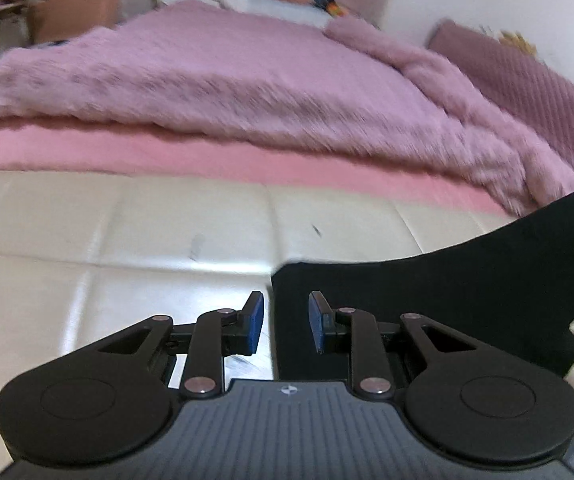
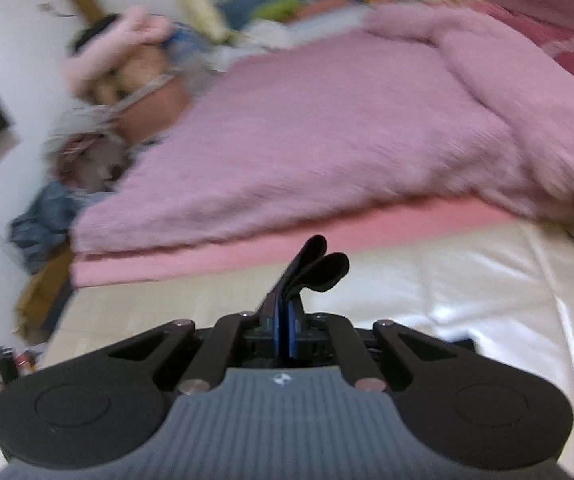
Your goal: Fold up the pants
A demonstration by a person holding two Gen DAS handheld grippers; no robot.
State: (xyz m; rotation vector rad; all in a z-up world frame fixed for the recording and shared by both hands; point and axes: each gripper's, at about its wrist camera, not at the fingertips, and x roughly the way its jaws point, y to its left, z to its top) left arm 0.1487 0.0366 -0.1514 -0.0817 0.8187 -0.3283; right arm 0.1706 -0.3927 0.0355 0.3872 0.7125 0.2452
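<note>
Black pants (image 1: 427,292) lie partly on the cream padded surface (image 1: 127,240) at the near edge of the bed, right side of the left wrist view, one part running up and off to the right, probably because it is being lifted there.

Right gripper (image 2: 285,320): jaws clamped together on a bunched edge of the pants (image 2: 315,268), fabric sticking out past the blue pads (image 2: 293,324) in two rolled layers. A pinch on doubled cloth looks like a carry grip for bringing one end over the other. View is blurred, so which part of the pants it is I cannot tell.

Left gripper (image 1: 286,320): jaws narrowly apart, holding nothing. It hovers right over the left edge of the pants, likely placed to pin or catch that edge while the right one folds.

Pink fluffy blanket (image 1: 247,80) covers the far bed, well apart from the pants, leaving the cream strip as the folding area.

Fold judged just under way.
</note>
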